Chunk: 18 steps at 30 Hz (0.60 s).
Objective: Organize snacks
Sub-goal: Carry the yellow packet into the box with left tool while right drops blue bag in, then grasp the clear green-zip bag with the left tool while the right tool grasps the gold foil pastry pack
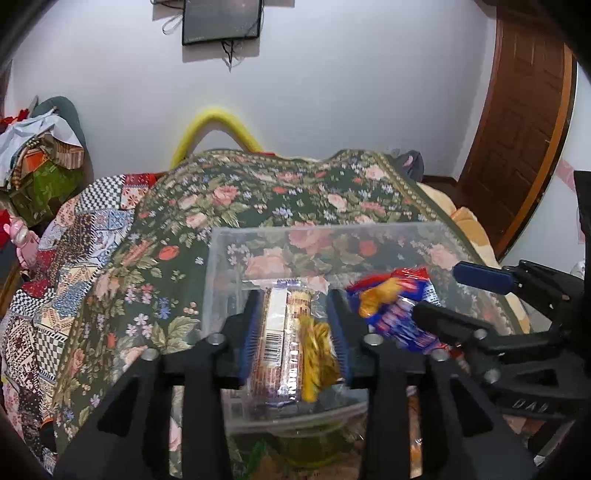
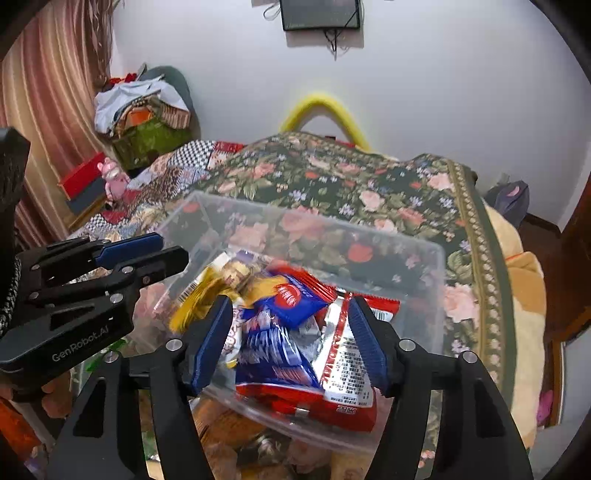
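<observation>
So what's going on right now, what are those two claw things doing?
Both hand-held grippers over clear bin. Left hand-held gripper around a brown wafer pack; right hand-held gripper around a blue packet. Nothing blocking.

Container [image 2: 424, 258]: frame centre, on bedspread [image 2: 369, 177].
Snack packets [image 2: 291, 332]: inside container.
Wall screen [image 2: 319, 14]: top of frame, behind bed.
Clothes pile [image 2: 140, 107]: upper left.

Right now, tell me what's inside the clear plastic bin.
The clear plastic bin holds a blue snack packet, a red packet and a brown barcoded packet. Anything beneath them is covered.
</observation>
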Available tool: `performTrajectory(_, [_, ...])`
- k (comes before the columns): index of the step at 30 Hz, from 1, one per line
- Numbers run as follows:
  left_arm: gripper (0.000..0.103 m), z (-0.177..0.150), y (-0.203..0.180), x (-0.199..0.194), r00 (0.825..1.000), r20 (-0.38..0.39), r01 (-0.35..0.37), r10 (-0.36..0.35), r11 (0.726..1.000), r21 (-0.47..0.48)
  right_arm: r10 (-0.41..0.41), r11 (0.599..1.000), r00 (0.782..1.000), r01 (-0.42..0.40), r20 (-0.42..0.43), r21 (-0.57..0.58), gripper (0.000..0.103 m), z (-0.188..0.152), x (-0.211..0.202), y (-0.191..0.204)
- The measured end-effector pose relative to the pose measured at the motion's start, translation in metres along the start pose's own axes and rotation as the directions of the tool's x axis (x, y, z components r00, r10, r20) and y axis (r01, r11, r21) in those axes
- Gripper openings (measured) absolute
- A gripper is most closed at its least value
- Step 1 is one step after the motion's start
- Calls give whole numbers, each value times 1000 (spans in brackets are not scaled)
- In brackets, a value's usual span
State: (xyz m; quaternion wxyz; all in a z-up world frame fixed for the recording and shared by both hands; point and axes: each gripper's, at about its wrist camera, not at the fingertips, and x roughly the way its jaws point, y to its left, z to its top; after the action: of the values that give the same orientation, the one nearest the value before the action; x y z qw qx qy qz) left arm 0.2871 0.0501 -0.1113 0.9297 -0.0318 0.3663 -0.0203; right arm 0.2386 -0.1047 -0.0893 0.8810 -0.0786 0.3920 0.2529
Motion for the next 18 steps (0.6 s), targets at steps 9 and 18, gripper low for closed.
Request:
performTrajectory(9, [57,0,-5,-66,995,98,-5,3,1000,19,-15,999,996,11,90,36,67,-6,-53,-11])
performTrajectory(18, [61,-28,-4,-110,996,94,-2,-1,999,32,-91,994,986,82,138,68,71,-35,-101,-30])
